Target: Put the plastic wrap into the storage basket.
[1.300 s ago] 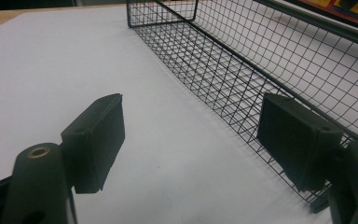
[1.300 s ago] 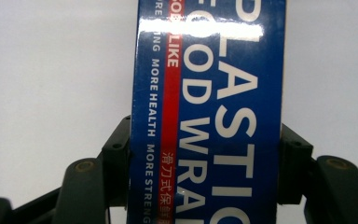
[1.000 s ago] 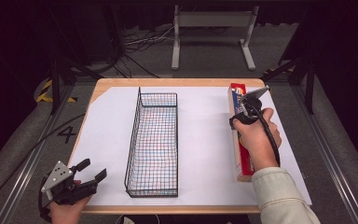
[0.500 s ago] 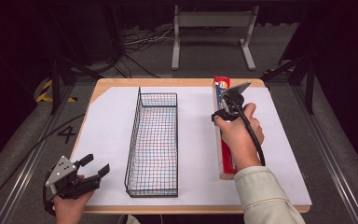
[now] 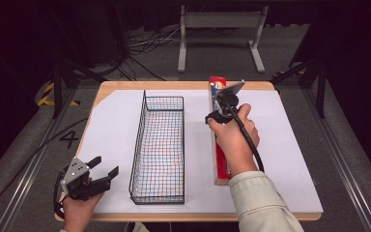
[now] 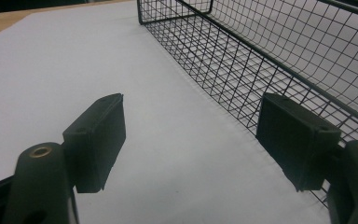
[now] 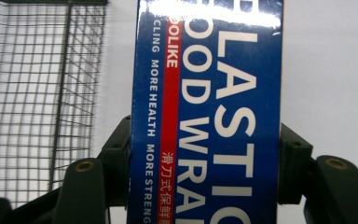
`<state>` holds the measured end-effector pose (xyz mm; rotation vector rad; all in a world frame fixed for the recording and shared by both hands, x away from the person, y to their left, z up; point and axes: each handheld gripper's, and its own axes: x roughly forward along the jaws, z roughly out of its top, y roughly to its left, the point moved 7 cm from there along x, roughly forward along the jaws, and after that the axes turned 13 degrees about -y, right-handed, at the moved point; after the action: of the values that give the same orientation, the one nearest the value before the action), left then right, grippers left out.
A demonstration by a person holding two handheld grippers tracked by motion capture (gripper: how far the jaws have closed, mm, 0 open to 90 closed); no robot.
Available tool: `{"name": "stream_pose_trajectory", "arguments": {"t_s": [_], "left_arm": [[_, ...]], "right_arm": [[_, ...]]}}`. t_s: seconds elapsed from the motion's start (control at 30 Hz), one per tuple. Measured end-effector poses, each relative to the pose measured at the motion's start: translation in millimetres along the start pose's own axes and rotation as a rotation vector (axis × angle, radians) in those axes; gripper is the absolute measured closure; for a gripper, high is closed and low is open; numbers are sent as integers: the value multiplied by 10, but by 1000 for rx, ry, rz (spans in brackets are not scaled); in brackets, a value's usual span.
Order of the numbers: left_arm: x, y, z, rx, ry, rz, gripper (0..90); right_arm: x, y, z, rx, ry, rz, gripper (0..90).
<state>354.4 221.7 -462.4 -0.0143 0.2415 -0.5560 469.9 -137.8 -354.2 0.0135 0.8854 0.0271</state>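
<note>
Blue-red plastic wrap box sits clamped between your right gripper fingers, right of the wire basket over the white-papered tabletop. Your left gripper fingers gape empty beside the basket's near corner.

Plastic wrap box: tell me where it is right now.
In the high view the plastic wrap box lies lengthwise right of the wire basket, clamped in the right gripper over the white sheet.
</note>
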Motion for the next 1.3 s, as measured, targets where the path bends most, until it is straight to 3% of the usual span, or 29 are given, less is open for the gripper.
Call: {"name": "stream_pose_trajectory", "arguments": {"t_s": [0.7, 1.3], "left_arm": [[-112, 25, -28, 9, 5, 35, 244], [-183, 56, -58, 6, 9, 58, 243]], "right_arm": [[-71, 627, 50, -45, -21, 66, 395], [-109, 1143, 23, -39, -33, 119, 394]]}}
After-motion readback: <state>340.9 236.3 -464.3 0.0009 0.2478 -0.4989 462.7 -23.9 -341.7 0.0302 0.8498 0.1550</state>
